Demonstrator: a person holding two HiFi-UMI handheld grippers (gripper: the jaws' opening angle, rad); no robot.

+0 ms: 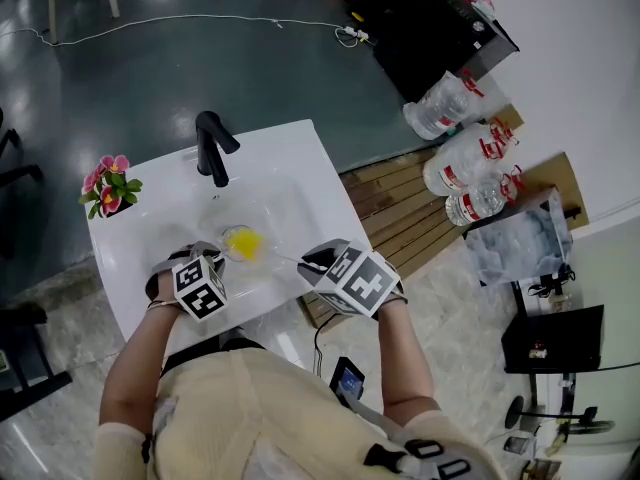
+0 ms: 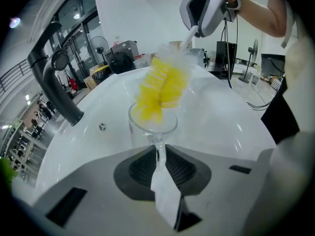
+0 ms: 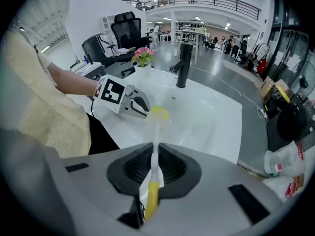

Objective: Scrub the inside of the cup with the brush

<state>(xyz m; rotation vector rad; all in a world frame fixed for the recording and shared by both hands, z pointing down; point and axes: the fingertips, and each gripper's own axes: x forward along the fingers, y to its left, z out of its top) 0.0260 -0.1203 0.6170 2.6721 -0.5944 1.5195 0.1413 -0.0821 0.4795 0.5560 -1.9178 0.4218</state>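
Observation:
A clear glass cup (image 2: 152,125) stands over the white sink basin (image 2: 216,117), its handle pinched in my left gripper (image 2: 158,157), which is shut on it. A brush with yellow bristles (image 2: 161,90) pokes into the cup's mouth, most of the head still above the rim. Its white and yellow handle (image 3: 153,173) is clamped in my right gripper (image 3: 153,168), which appears at the top of the left gripper view (image 2: 206,9). From the head view, the cup (image 1: 243,243) sits between the left gripper (image 1: 213,260) and the right gripper (image 1: 314,260).
A black faucet (image 1: 213,146) rises at the far side of the sink (image 1: 290,183). A pot of pink flowers (image 1: 108,188) sits on the left corner. Water bottles (image 1: 462,158) and a wooden pallet (image 1: 400,208) lie on the floor to the right.

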